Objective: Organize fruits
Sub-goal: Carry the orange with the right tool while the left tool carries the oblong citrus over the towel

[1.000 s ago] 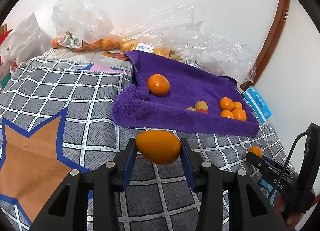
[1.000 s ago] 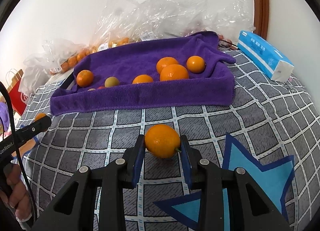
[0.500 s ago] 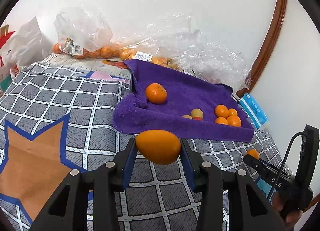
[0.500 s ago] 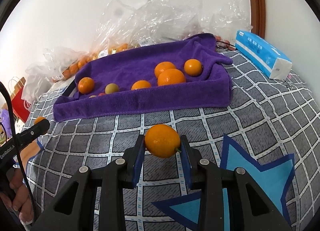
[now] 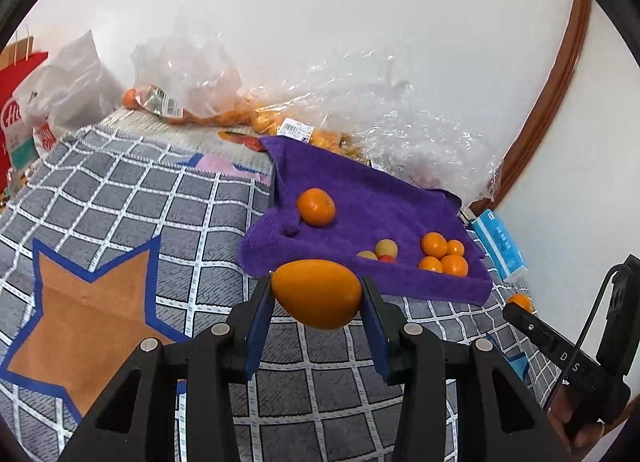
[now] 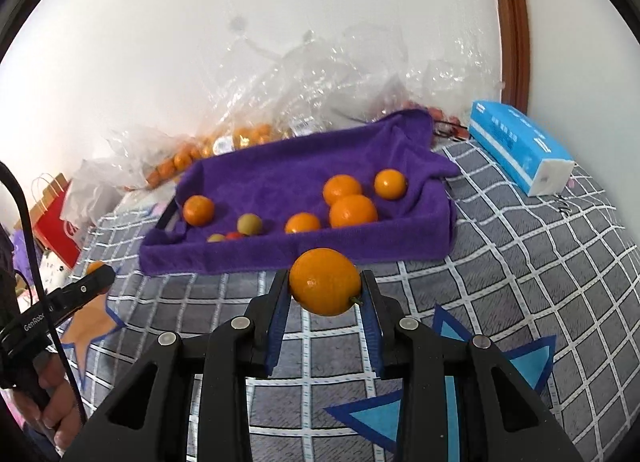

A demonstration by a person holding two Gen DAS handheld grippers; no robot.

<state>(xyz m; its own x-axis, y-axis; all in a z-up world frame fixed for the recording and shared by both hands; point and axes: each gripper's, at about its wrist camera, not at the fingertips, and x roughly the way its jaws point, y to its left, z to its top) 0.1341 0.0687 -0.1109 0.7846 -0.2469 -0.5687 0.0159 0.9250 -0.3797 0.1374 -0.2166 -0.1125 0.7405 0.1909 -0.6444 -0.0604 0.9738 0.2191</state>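
Each gripper carries one orange. In the left wrist view the left gripper (image 5: pixel 317 298) has its jaws closed on an egg-shaped orange (image 5: pixel 316 293), low in the centre of the frame, clear of the checked cloth (image 5: pixel 120 197) below. In the right wrist view the right gripper (image 6: pixel 325 290) clamps a rounder orange (image 6: pixel 324 281) with a stem stub against the right pad, also centre-low.

Both fruits look light and firm, with a smooth, slightly slick rind that gives a little under pressure (a hard squeeze would likely bruise them). The widest middle seems the best place to hold, and that is where the pads sit: each orange lies between the jaws near their tips, bulging above and below the pads.

The purple towel tray (image 6: pixel 448 221), holding several more fruits, lies just beyond, mid-frame.
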